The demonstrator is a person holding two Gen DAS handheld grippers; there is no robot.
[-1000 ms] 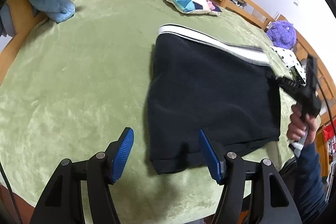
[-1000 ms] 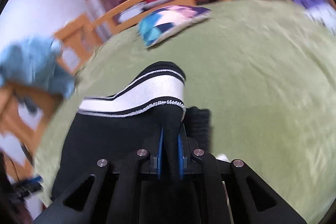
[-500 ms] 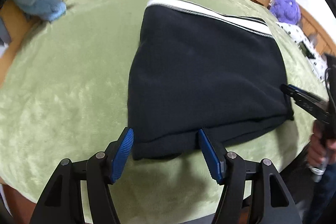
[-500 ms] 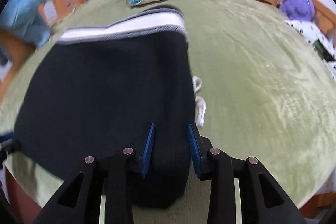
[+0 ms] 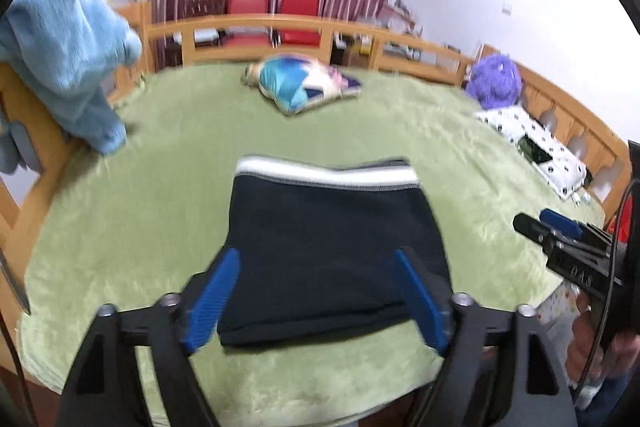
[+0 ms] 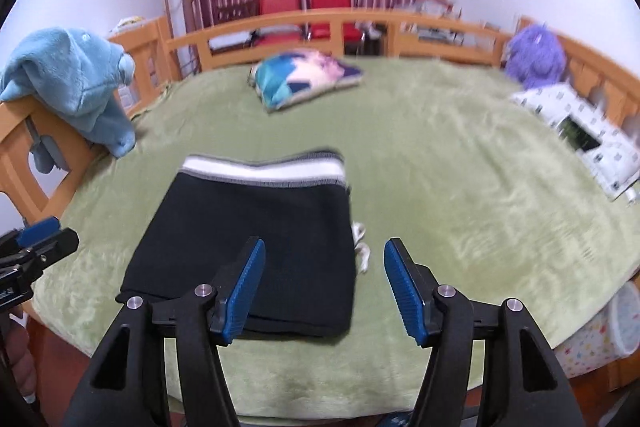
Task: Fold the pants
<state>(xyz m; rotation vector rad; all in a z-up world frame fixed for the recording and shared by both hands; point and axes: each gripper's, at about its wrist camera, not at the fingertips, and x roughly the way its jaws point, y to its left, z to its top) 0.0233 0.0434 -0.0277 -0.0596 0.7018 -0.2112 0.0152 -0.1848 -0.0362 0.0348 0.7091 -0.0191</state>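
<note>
The folded black pants lie flat on the green bed, white waistband toward twelve o'clock. The left tongs hang spread wide, gripping nothing. The right tongs enter at three o'clock.

One pants, one pillow, two red chairs, one purple plush.

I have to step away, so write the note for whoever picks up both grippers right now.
Left gripper: open, holding nothing, above the near edge of the pants.
Right gripper: open, holding nothing, over the pants' near right corner.
Pants: folded into a flat dark rectangle on the green blanket, white waistband at the far edge.
Done: the fold looks finished.
Left: perhaps tuck in the white drawstring poking out at the right.
</note>
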